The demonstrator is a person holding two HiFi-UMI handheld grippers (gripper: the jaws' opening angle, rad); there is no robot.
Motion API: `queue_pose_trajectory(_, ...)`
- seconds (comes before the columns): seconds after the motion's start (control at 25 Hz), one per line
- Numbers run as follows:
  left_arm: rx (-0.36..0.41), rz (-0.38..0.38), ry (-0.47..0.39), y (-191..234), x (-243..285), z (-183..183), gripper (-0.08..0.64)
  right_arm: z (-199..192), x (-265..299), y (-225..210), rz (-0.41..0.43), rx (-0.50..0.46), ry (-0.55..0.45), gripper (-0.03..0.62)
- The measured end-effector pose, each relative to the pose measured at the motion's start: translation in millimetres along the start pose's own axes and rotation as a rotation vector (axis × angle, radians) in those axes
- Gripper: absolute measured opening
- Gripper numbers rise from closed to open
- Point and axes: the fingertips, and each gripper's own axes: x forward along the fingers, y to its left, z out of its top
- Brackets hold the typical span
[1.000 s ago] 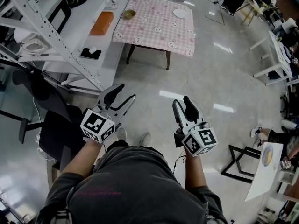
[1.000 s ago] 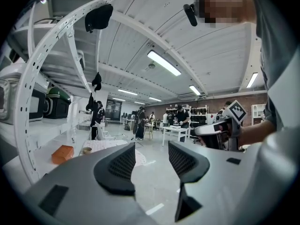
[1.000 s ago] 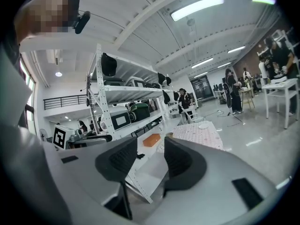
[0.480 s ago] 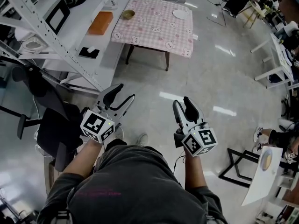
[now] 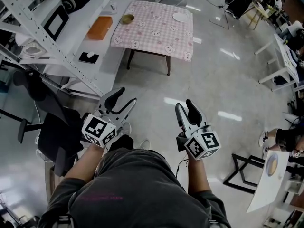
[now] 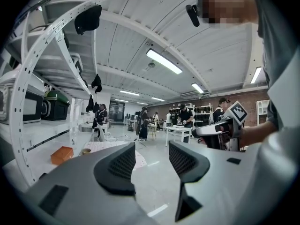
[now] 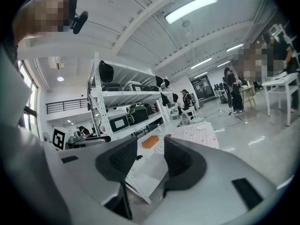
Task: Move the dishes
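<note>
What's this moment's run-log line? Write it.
stage: short of table | left hand-held gripper: open, empty | right hand-held gripper: open, empty | bowl, plate: on table, untouched

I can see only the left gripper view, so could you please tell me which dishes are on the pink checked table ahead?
Observer: In the head view, the pink checked table carries two dishes: a small bowl toward its far left corner and a white plate toward its far right corner.
Operator: Thank you. Is the right claw carrying anything at the moment?
Observer: No. The right gripper view shows the right claw with its jaws apart and nothing between them.
</note>
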Motion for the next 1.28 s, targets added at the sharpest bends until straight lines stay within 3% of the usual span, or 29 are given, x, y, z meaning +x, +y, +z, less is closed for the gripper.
queue_pose_trajectory(0.6, -0.008, -0.011, -0.018, 27, 43, 1, 0.219, 11, 35, -30, -0.01, -0.009, 0.0, 0.163)
queue_pose_trajectory(1.28, -0.046, -0.05, 0.005, 125, 110, -3, 0.219, 14, 145, -58, -0.033, 0.009, 0.049, 0.163)
